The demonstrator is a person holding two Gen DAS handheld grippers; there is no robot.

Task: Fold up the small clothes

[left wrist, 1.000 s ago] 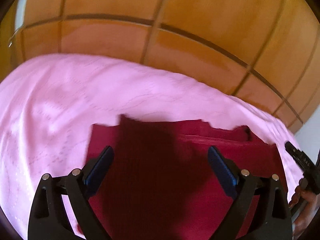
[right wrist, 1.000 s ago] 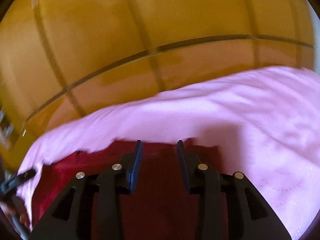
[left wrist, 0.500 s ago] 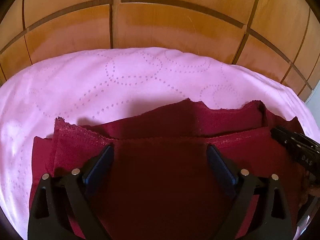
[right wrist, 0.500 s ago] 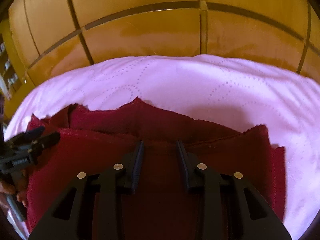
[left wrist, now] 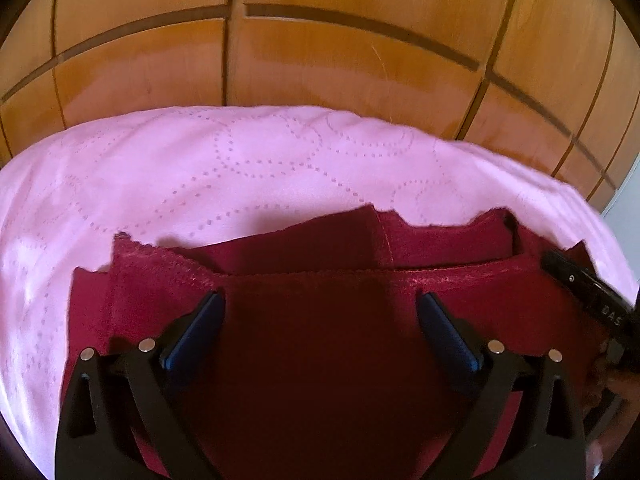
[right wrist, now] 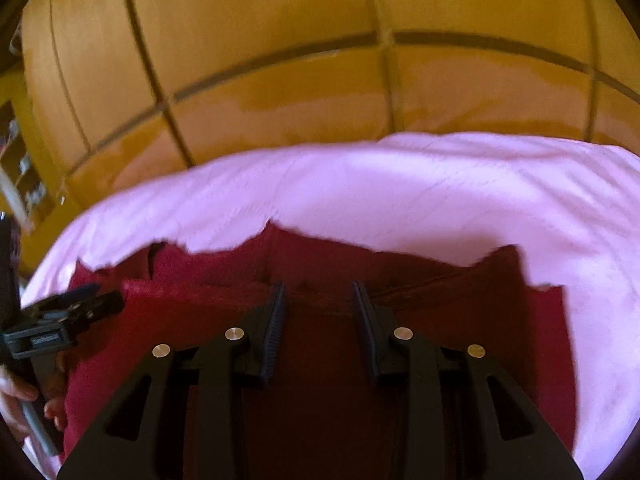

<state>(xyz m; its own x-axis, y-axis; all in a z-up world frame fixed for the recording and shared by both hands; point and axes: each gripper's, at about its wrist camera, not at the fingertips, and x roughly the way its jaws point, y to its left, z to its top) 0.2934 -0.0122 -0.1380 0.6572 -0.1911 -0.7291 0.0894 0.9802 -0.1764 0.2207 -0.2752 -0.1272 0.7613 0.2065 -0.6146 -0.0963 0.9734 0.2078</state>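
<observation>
Red garment point(left wrist: 320, 340) flat on pink bed point(left wrist: 240, 168), near edge, partly folded. Left tool point(left wrist: 320, 304) jaws wide apart, right tool point(right wrist: 318, 292) narrowly apart; both over cloth, nothing clamped. Next, probably: pinch near hem, fold over.

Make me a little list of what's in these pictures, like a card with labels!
surface: pink quilt with dotted stitching
behind it: orange wooden panels
clothing: dark red cloth, lying on the quilt, top layer folded over, lower edge showing behind it
left gripper: fingers wide apart above the cloth, nothing pinched
right gripper: fingers narrower but apart, over the cloth's folded edge, nothing pinched
person: a hand holding the left gripper's handle
</observation>
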